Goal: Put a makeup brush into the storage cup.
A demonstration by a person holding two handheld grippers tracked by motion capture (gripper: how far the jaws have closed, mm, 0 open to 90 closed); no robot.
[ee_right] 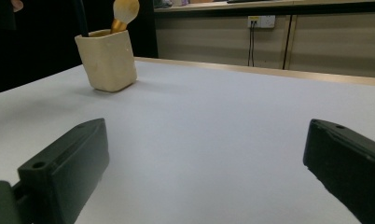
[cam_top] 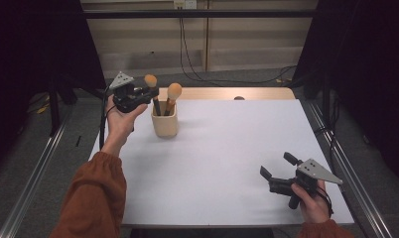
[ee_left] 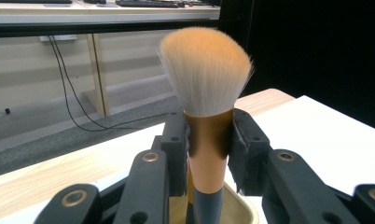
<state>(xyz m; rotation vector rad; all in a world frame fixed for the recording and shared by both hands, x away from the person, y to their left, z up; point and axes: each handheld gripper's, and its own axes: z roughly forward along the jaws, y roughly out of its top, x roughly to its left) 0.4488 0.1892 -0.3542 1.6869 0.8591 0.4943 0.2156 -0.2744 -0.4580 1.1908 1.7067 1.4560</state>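
A cream cup (cam_top: 165, 124) stands at the back left of the white table (cam_top: 222, 163). My left gripper (cam_top: 150, 95) is above the cup, shut on the gold collar of a makeup brush (cam_top: 151, 82). The brush stands upright with its dark handle down in the cup. In the left gripper view the peach-tipped bristles (ee_left: 205, 70) rise above the pads, which press the collar on both sides, and the cup rim (ee_left: 245, 211) lies below. A second brush (cam_top: 173, 92) leans in the cup. My right gripper (cam_top: 277, 166) rests open and empty near the front right corner.
In the right gripper view the cup (ee_right: 108, 60) and a brush head (ee_right: 125, 10) sit far off to the left, beyond the wide-apart jaws. A wooden strip (cam_top: 227, 93) borders the table's far edge. Cables (cam_top: 197, 74) trail on the floor behind.
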